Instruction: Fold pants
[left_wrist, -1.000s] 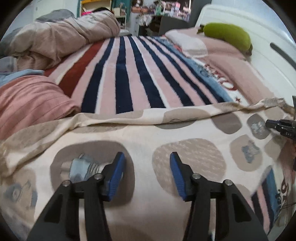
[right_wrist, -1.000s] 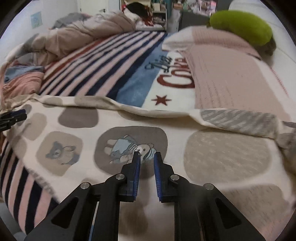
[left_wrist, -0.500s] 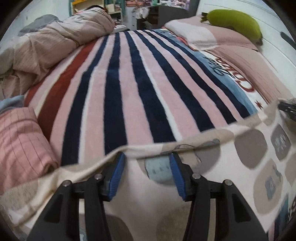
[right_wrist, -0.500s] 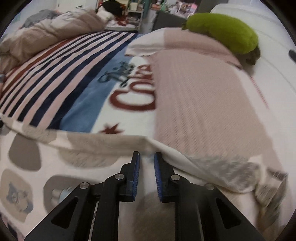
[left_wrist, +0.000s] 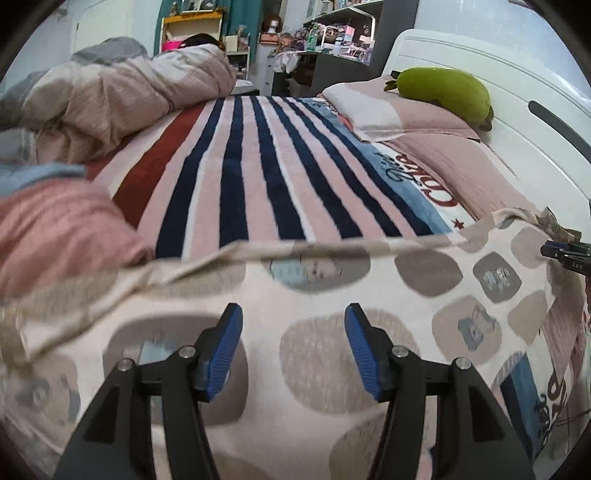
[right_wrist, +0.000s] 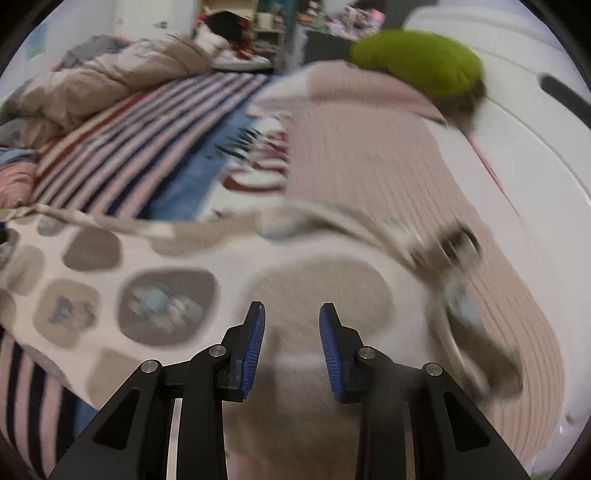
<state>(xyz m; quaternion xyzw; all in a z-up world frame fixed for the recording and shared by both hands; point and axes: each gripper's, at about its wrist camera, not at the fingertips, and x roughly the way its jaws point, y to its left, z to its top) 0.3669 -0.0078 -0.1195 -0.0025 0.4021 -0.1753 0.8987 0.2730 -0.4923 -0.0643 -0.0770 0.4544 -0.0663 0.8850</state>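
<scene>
One pair of pants (left_wrist: 332, 354), cream fabric printed with grey-brown rounded patches and small blue-grey figures, lies spread across the near part of the bed, over one striped blanket (left_wrist: 251, 173) in navy, pink, white and red with a blue panel and red lettering. The pants' far edge (left_wrist: 314, 249) runs roughly level across the left wrist view; in the right wrist view the pants (right_wrist: 321, 288) are blurred, with a rumpled end (right_wrist: 458, 254) lying on the pink ribbed cover (right_wrist: 388, 155). Two grippers. Left gripper (left_wrist: 293, 347): two black arms, two blue ribbed fingers (left_wrist: 223, 350) spread wide apart above the pants, nothing between them. Right gripper (right_wrist: 291, 347): two blue fingers (right_wrist: 253, 350) likewise spread, nothing between them, above a grey patch of the pants; its tip (left_wrist: 565, 253) also shows at the right edge of the left wrist view, by the pants' far right corner. Further items: one green plush cushion (left_wrist: 447, 92) resting on the pillows against one white headboard (left_wrist: 517, 81); one bunched beige quilt (left_wrist: 122, 96) at far left; one pink folded cloth (left_wrist: 62, 229) at near left, just beside the pants; cluttered shelving (left_wrist: 332, 33) beyond the bed, contents too small to count.
</scene>
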